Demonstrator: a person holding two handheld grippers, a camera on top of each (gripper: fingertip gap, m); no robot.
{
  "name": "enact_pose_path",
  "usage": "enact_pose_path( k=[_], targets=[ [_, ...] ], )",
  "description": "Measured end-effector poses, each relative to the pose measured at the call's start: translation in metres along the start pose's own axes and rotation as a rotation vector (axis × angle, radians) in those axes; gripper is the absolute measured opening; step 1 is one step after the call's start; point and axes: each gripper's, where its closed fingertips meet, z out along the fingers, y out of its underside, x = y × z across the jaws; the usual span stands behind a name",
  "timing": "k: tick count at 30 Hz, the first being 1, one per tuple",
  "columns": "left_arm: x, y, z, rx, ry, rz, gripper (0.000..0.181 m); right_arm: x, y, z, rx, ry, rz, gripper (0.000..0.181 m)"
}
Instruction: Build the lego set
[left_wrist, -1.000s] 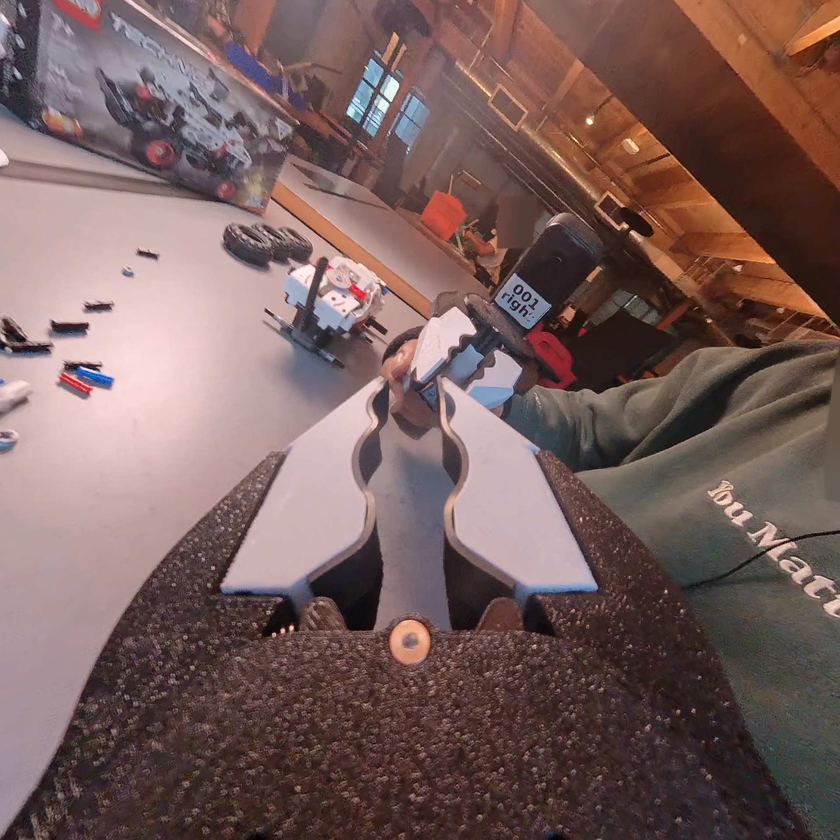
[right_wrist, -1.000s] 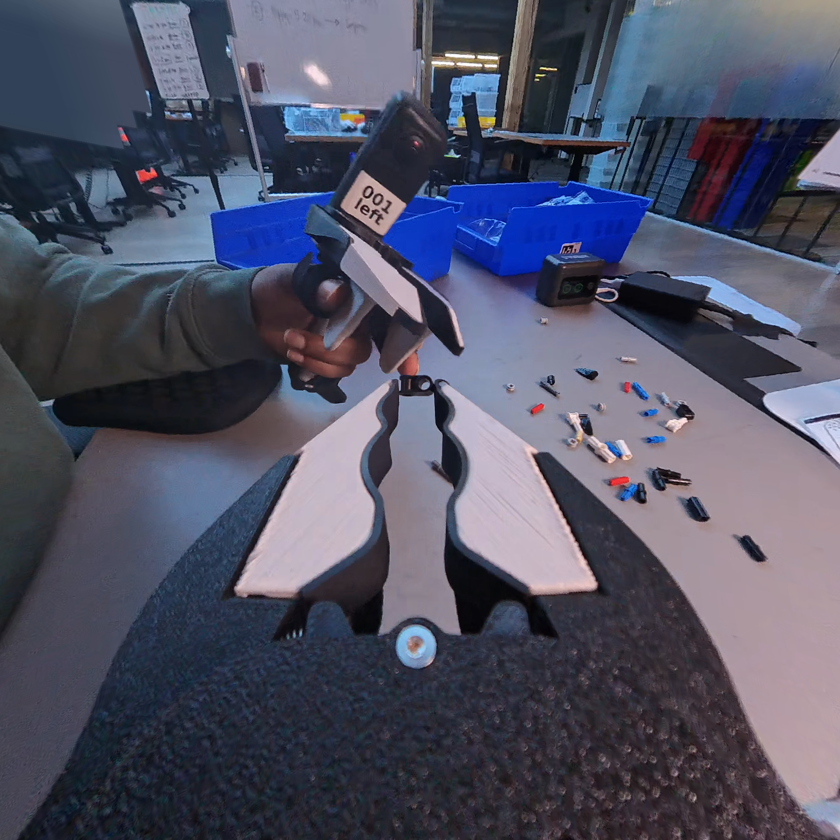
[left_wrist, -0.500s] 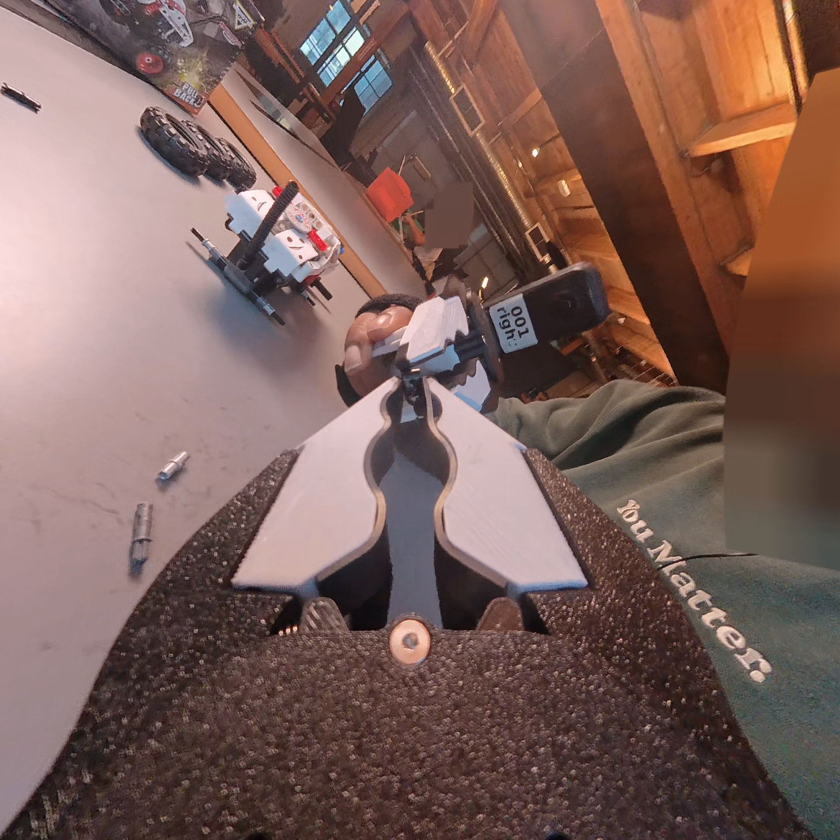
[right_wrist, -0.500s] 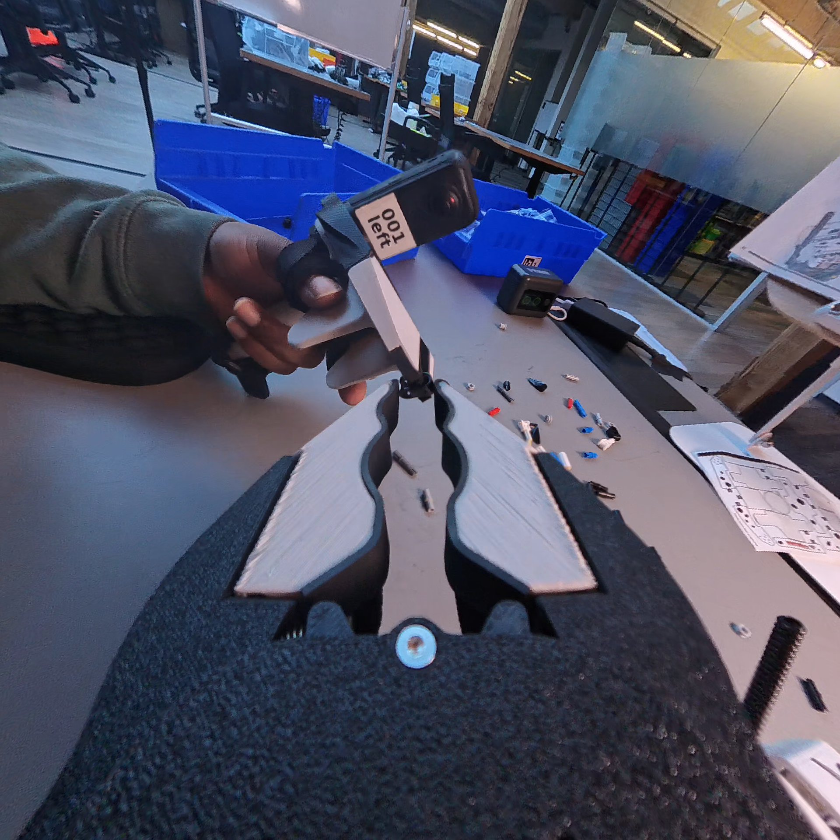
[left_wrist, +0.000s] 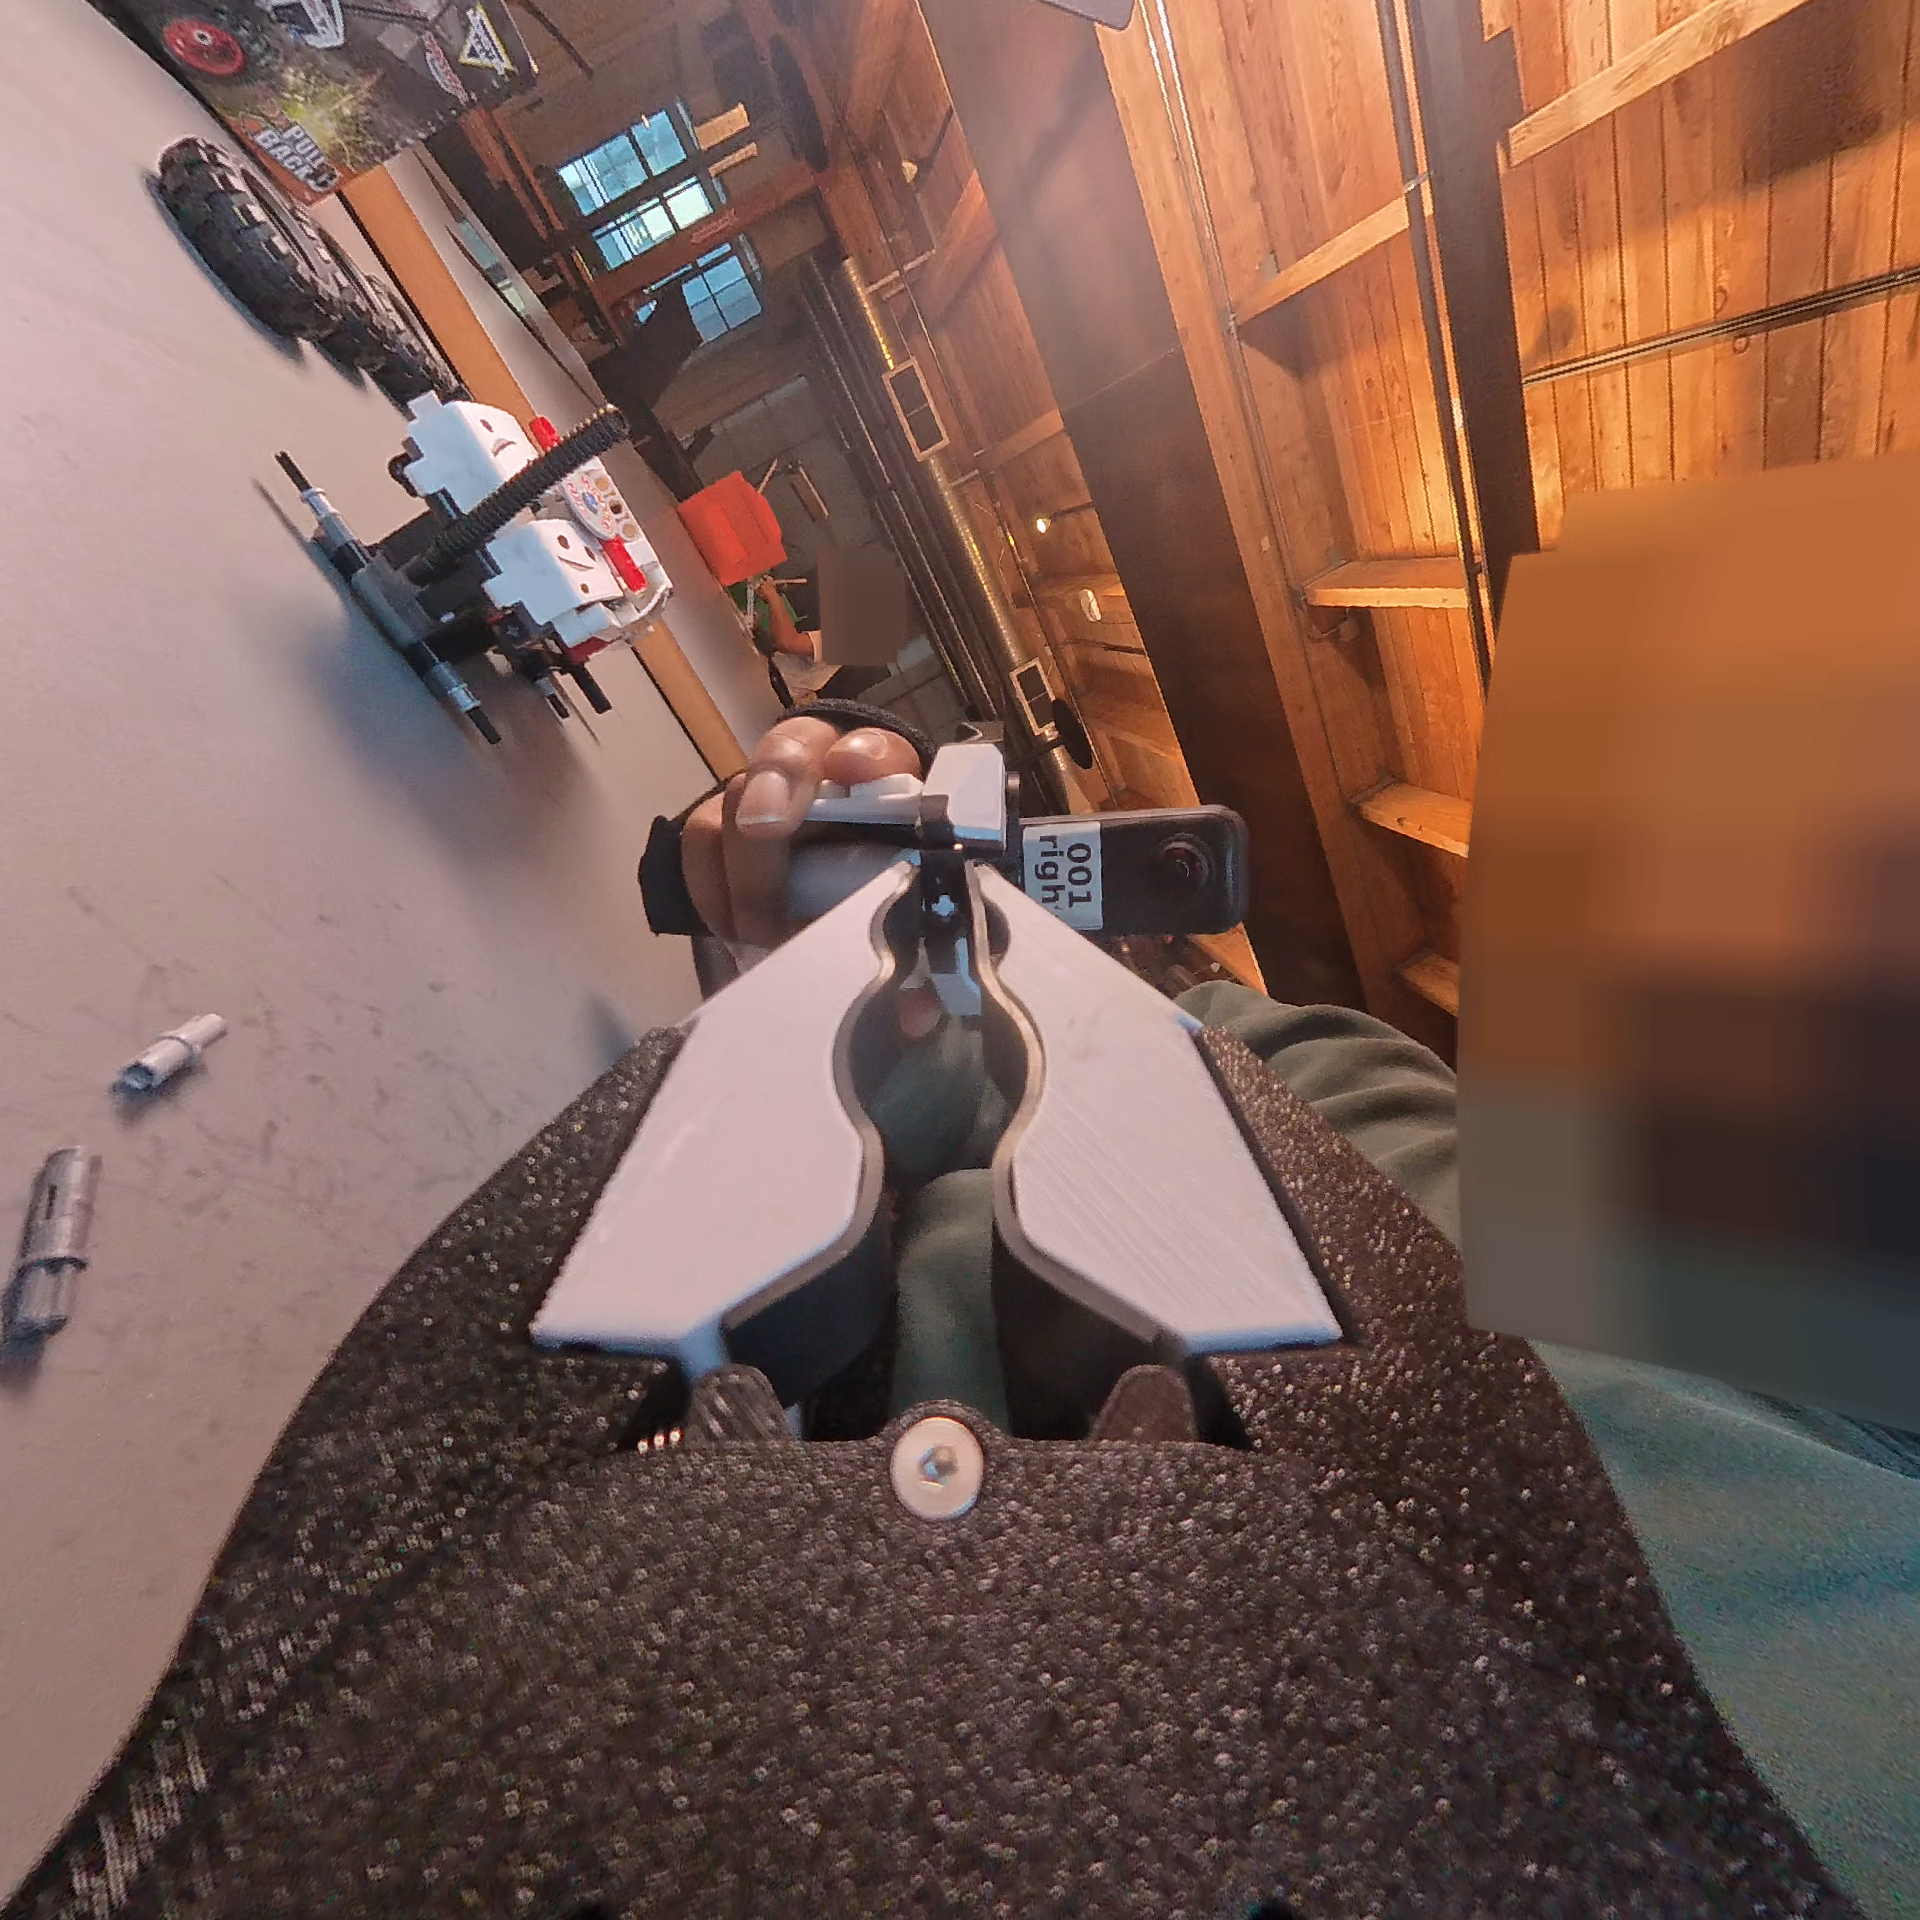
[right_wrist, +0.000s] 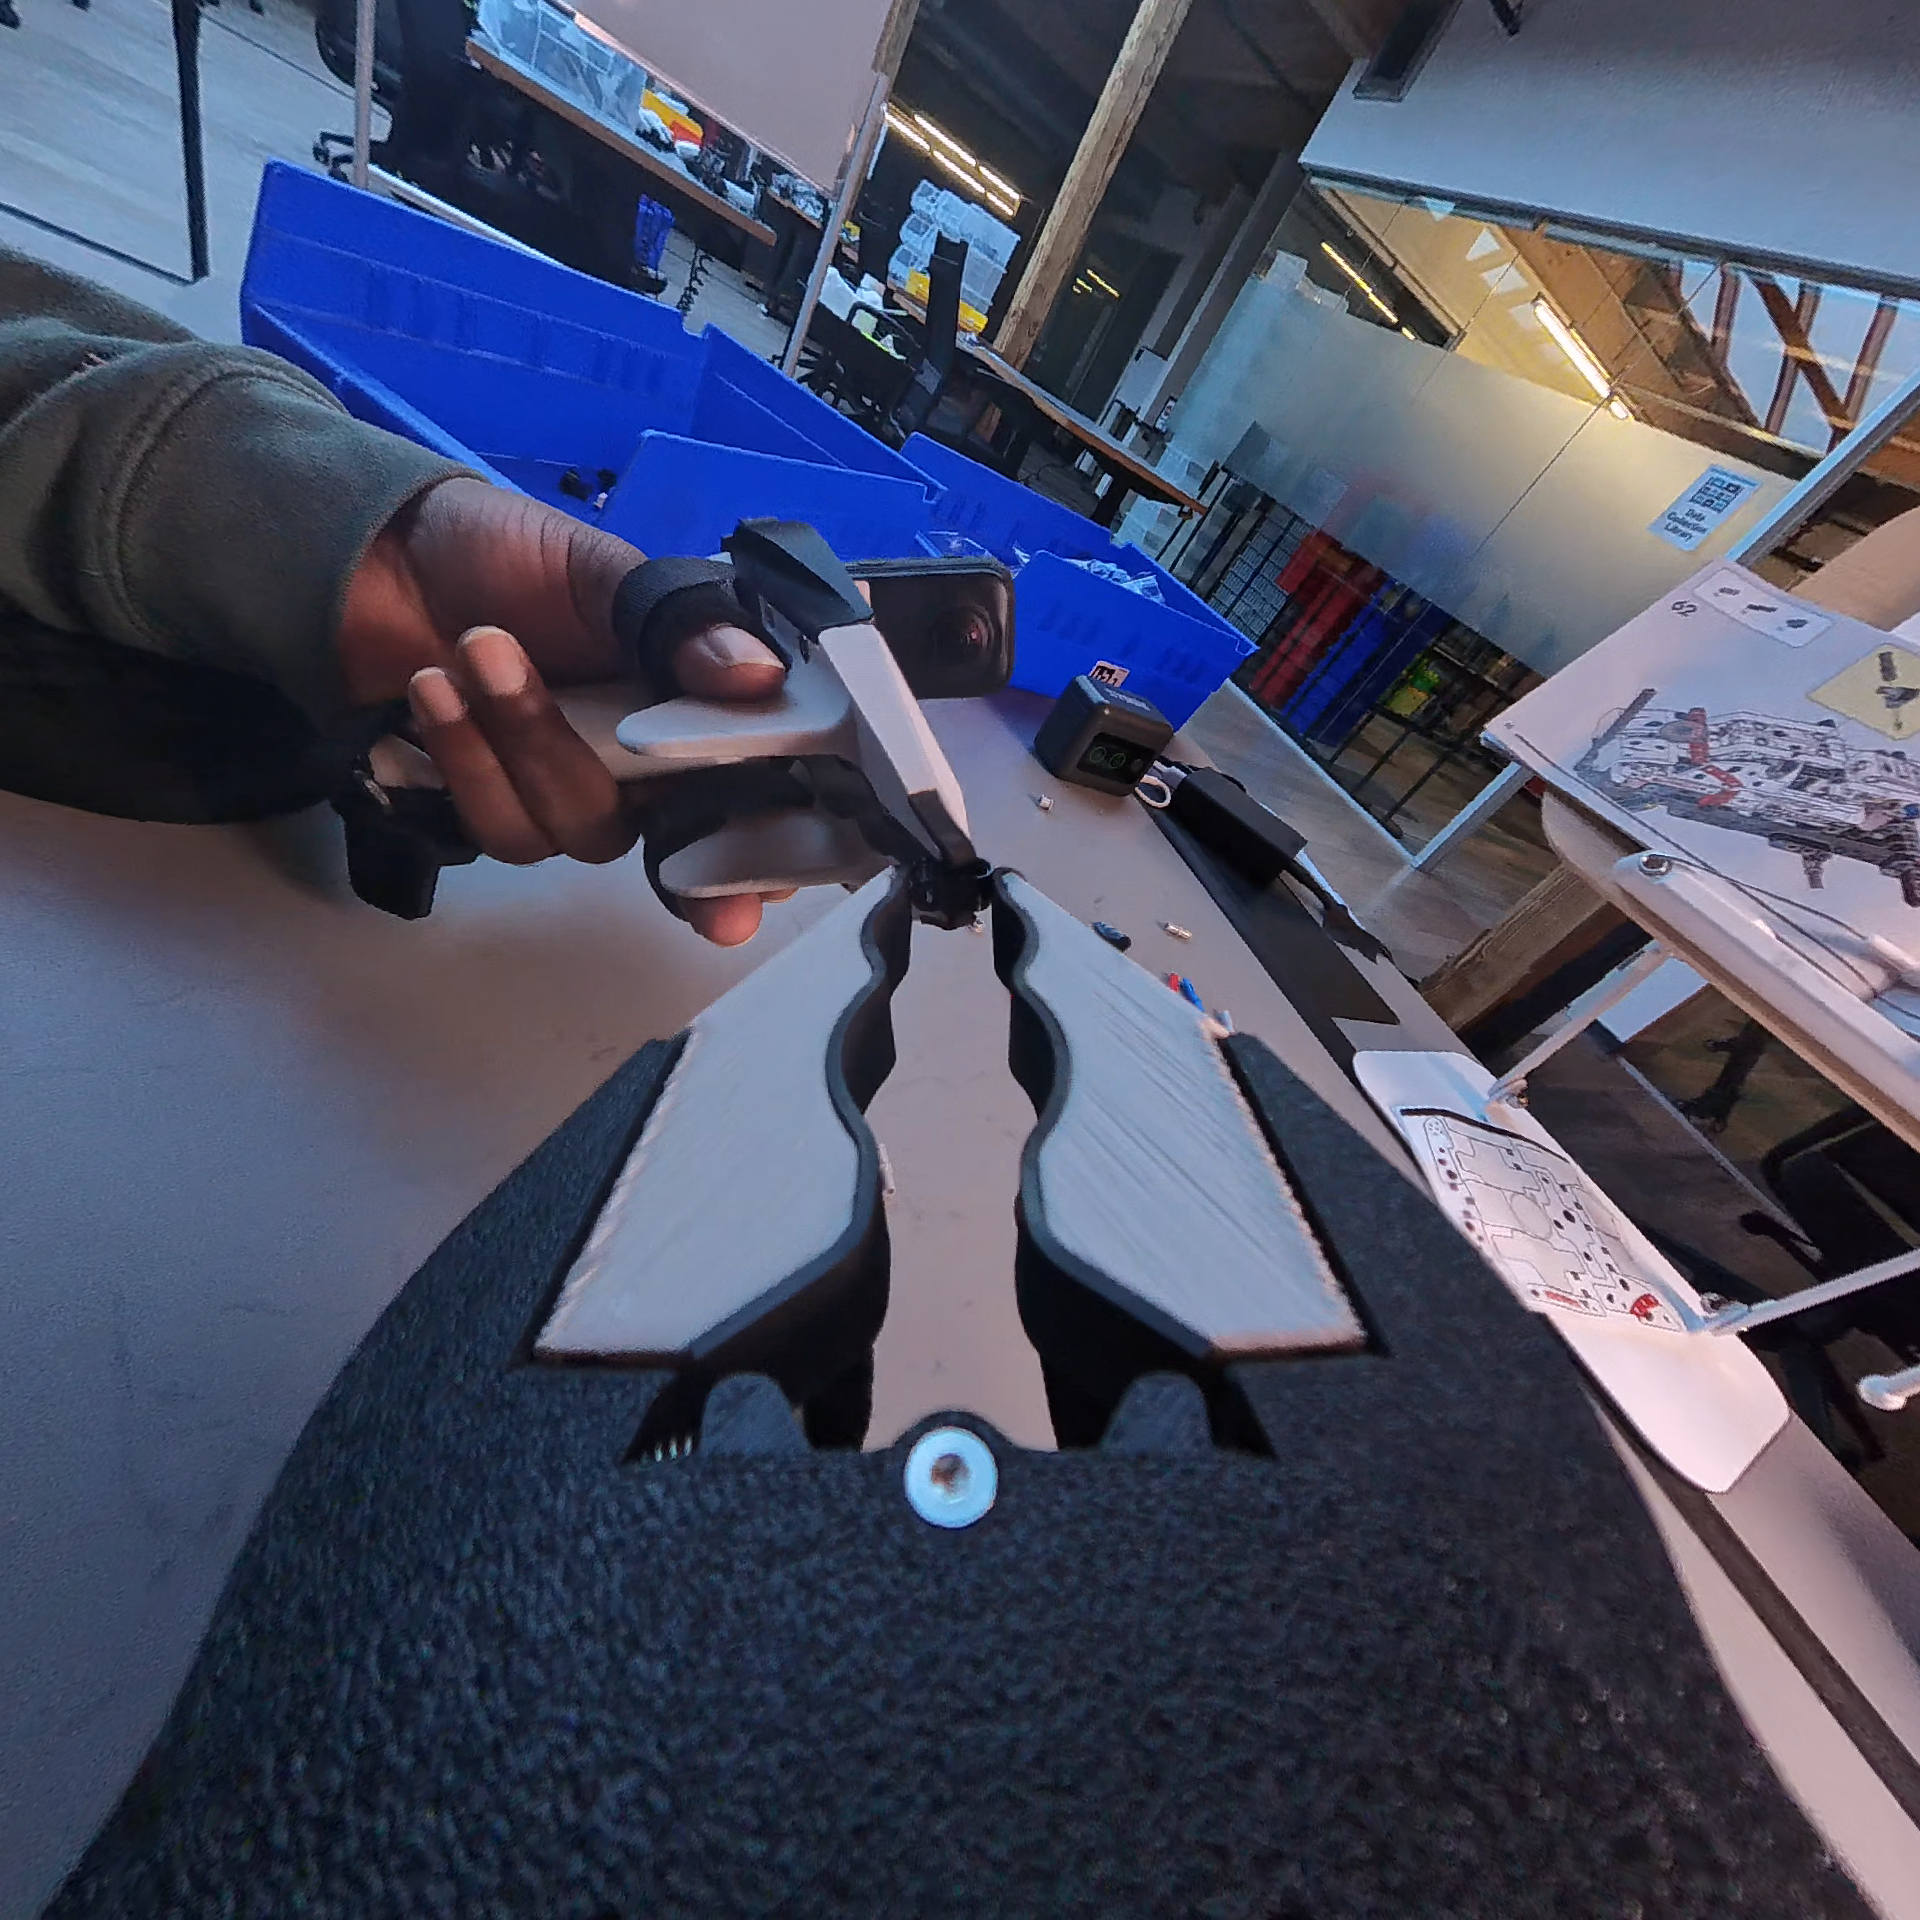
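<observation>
We pinch a small black connector between both closed grippers above the desk, the white chassis half-built, tyres unfitted.

The gripper fingers are light grey with black edges, on a black speckled body. The small piece between the tips is black. The sleeve is dark green. The bins are bright blue (the table is plain grey).

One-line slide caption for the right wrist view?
Both hand-held grippers meet tip to tip over the grey table, pinching a small black Lego piece.
</observation>
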Motion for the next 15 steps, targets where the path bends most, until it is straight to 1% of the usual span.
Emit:
enact_pose_path(
  k=[1, 3, 5, 7, 10, 11, 13, 15],
  targets=[
    [0.001, 0.000, 0.000, -0.005, -0.010, 0.035, 0.007, 0.000, 0.000, 0.000, 0.004, -0.007, 0.019, 0.014],
    [0.004, -0.003, -0.002, -0.025, -0.057, 0.169, 0.011, 0.003, -0.004, -0.002, 0.029, -0.025, 0.097, 0.014],
    [0.000, -0.014, -0.013, -0.042, -0.177, 0.324, 0.019, 0.012, -0.004, -0.006, 0.044, -0.017, 0.164, 0.014],
    [-0.015, -0.022, -0.033, -0.107, -0.367, 0.468, 0.021, 0.023, -0.001, -0.010, 0.039, -0.001, 0.214, 0.014],
    [-0.058, -0.028, -0.081, -0.278, -0.772, 0.611, 0.021, 0.032, 0.010, -0.012, 0.001, 0.022, 0.239, 0.014],
    [-0.069, -0.027, -0.096, -0.332, -0.867, 0.636, 0.019, 0.033, 0.013, -0.012, -0.010, 0.027, 0.240, 0.014],
    [-0.083, -0.021, -0.108, -0.401, -0.944, 0.653, 0.015, 0.032, 0.017, -0.012, -0.031, 0.022, 0.243, 0.014],
    [-0.093, -0.018, -0.105, -0.421, -0.956, 0.660, 0.013, 0.031, 0.021, -0.011, -0.049, 0.016, 0.241, 0.014]
  ],
)
